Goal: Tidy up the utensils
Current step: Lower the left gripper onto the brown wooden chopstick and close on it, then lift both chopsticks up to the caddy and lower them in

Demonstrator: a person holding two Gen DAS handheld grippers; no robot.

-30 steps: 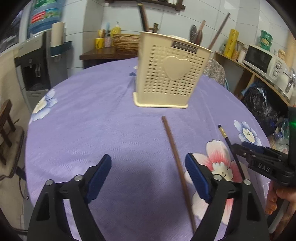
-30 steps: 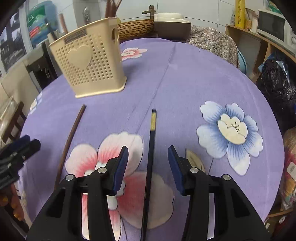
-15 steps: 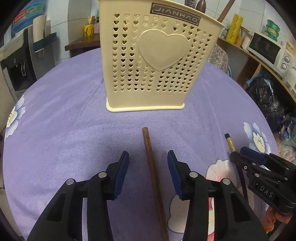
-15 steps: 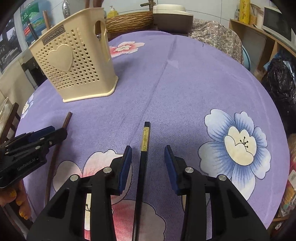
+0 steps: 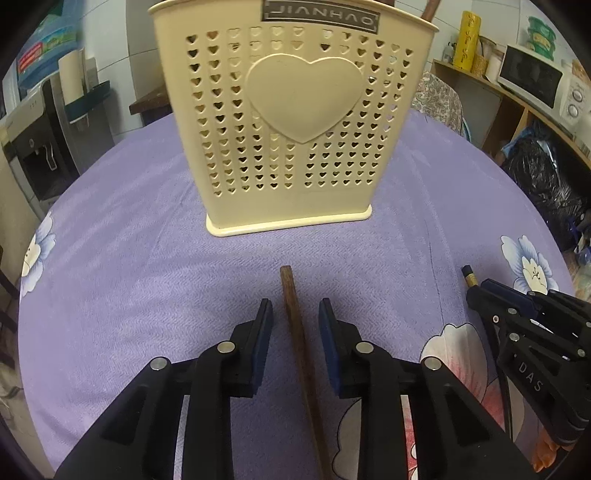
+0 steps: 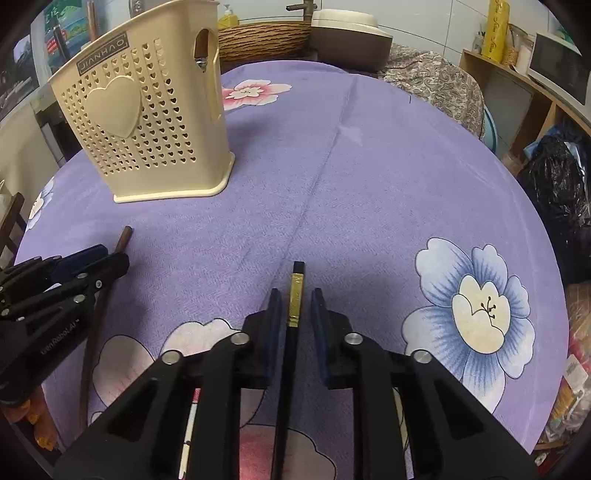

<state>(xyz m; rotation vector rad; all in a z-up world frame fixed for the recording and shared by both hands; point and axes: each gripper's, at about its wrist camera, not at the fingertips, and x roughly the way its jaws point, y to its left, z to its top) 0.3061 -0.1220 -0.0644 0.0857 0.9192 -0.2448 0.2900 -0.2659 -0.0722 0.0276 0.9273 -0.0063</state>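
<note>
A cream perforated utensil holder with a heart on its front stands on the purple flowered tablecloth; it also shows in the right wrist view. A brown wooden chopstick lies between the jaws of my left gripper, which straddle it with small gaps on both sides. A black chopstick with a gold band lies between the jaws of my right gripper, also narrowly open around it. Each gripper shows in the other's view, the right one and the left one.
A wicker basket and a brown-lidded pot stand at the table's far side. A shelf with a microwave is on the right, a water dispenser on the left, and a black bag beside the table.
Both grippers have moved forward along their chopsticks toward the holder and lowered. Both pairs of jaws have narrowed around the sticks.
</note>
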